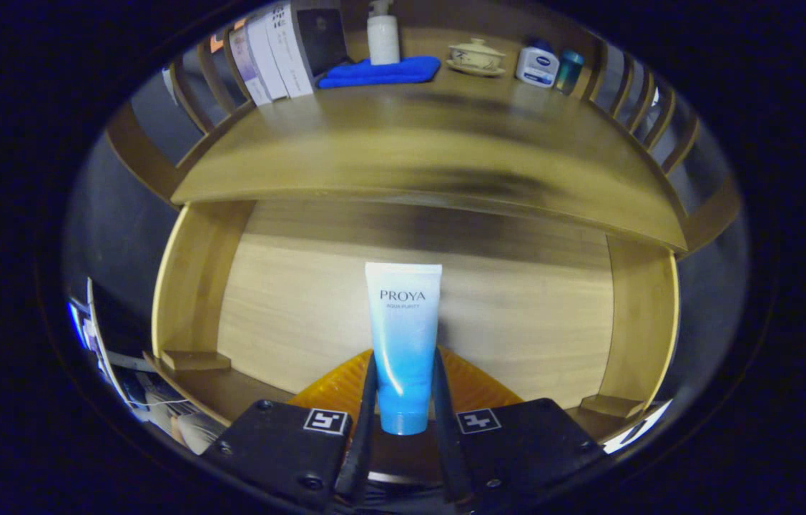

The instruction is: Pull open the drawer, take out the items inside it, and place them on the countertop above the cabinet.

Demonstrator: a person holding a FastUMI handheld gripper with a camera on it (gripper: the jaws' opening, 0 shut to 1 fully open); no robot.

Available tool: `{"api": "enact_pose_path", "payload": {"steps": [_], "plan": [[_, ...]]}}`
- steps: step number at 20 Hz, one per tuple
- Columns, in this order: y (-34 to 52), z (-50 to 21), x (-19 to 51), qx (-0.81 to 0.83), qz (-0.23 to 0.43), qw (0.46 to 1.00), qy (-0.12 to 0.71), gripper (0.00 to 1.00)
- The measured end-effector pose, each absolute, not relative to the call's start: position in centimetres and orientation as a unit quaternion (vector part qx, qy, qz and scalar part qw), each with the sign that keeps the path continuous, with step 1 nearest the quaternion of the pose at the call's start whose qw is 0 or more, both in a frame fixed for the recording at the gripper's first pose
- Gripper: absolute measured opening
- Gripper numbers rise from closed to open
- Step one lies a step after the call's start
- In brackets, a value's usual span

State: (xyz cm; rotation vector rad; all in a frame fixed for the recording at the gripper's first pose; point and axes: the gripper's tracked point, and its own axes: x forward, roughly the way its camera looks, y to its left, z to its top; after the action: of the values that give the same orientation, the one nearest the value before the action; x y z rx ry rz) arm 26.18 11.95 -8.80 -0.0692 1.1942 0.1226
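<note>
The wooden cabinet [417,172] is the biggest thing here, and its flat top, the table [445,136], curves across above the open drawer [288,315]. The drawer is pulled out towards the camera, showing a pale wooden floor with side walls on the left and right and a small wooden block in each near corner. Slatted wooden rails stand at both ends of the table.

Along the back of the table lies a folded blue cloth [382,72], with a white pump bottle [382,32] standing just behind it. To the left of the cloth a row of flat packs or booklets [270,54] leans upright beside a dark panel. To the right of the cloth sits a small lidded cup on a saucer [476,56], then a white and blue jar [537,66], and just beside that a small teal bottle [568,70].

Inside the drawer, an orange ribbed thing [478,383] lies on the floor just ahead of the fingers; what it is cannot be told.

A white-to-blue tube [403,343] stands upright with its cap down, over the drawer and in front of the orange thing. The gripper [403,400] has it pinched: the two fingers [367,408] press on its lower half, one from the left and one from the right. The tube's upper half rises above the fingertips.
</note>
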Motion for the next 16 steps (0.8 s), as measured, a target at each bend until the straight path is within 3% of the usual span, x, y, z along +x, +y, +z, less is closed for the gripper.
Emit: {"api": "enact_pose_path", "payload": {"steps": [6,16], "plan": [[12.1,-2.9,27.3,-0.039,0.062,0.844,0.532,0.42],[10.9,2.5,36.0,-0.046,0.009,0.853,0.519,0.42]]}}
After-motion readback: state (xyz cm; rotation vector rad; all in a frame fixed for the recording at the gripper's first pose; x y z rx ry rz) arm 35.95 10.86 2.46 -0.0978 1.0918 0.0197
